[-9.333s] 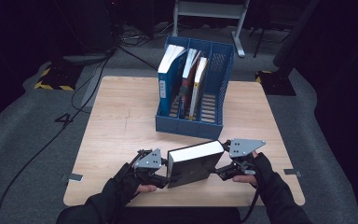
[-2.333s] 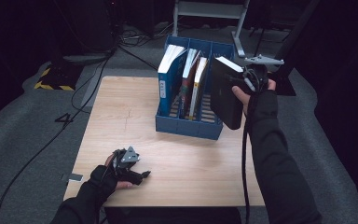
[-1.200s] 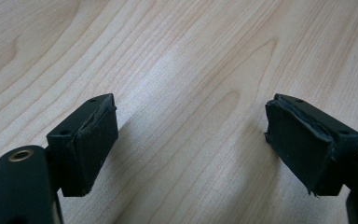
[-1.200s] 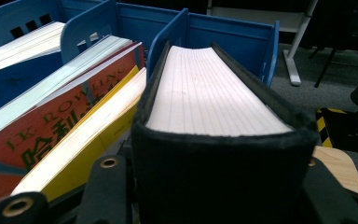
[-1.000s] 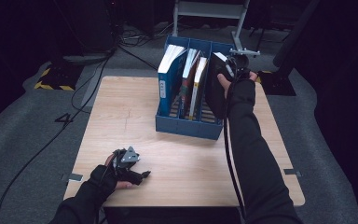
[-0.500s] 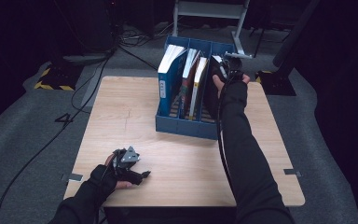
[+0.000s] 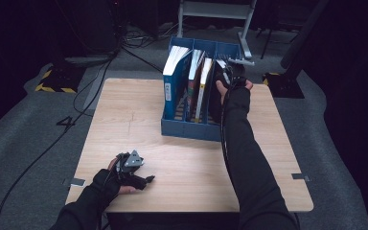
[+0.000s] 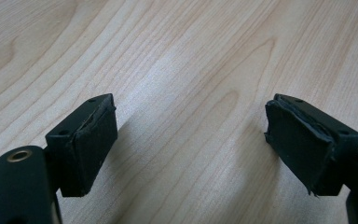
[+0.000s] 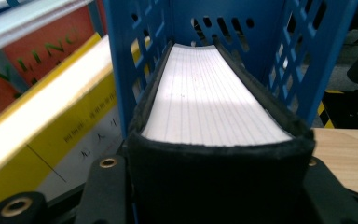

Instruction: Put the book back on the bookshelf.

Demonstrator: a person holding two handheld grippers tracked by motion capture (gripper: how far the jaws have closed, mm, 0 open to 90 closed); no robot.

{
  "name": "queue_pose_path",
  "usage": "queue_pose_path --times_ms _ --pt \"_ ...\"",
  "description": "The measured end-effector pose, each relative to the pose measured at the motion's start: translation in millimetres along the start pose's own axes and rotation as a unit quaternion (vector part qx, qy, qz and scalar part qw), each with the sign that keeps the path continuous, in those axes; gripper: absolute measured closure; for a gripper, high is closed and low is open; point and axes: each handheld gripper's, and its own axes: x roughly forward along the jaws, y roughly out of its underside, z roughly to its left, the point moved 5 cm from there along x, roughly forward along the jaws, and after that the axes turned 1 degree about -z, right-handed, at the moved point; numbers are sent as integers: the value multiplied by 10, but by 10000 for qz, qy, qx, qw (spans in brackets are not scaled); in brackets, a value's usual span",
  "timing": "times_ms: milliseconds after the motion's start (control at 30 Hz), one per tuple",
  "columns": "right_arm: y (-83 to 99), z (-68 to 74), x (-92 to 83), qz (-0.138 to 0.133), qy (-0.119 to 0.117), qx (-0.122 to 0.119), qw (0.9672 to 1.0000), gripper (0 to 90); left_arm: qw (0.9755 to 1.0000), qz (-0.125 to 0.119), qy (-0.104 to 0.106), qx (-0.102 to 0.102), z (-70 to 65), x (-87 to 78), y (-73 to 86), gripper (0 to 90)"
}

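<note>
A: Dark room, grey carpet, cables along the upper left of the frame. The pale wood-grain desk point(image 7: 139, 120) carries one blue plastic file rack point(image 7: 191, 128) with perforated walls.

B: And the black book point(image 9: 214, 100)?

A: Standing in the rack's rightmost slot, right of centre near the top of the high view, beside a yellow-spined book point(image 7: 202, 88). The right gripper point(image 7: 233, 72) is clamped on its upper end, jaws on either cover. In the right gripper view the white page block runs straight away from the camera down into the slot, a blue wall close on each side.

B: So its long axis follows the slot?

A: Yes, and the way on looks to be straight down between those walls. Its cover is matt and soft-looking.

B: The other hand?

A: The left gripper point(image 7: 133, 168) rests at the lower left of the desk, jaws apart over bare wood, well away from the rack.
</note>
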Motion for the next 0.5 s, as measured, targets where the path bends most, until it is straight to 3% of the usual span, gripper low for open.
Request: queue_pose_path --times_ms 267,500 --pt "47 -15 -35 -49 -94 -112 9999 520 10000 -2 3 1 0 1 -1 168" --pt "144 -47 -146 108 -228 -328 9991 516 10000 -3 1 0 -2 0 0 169"
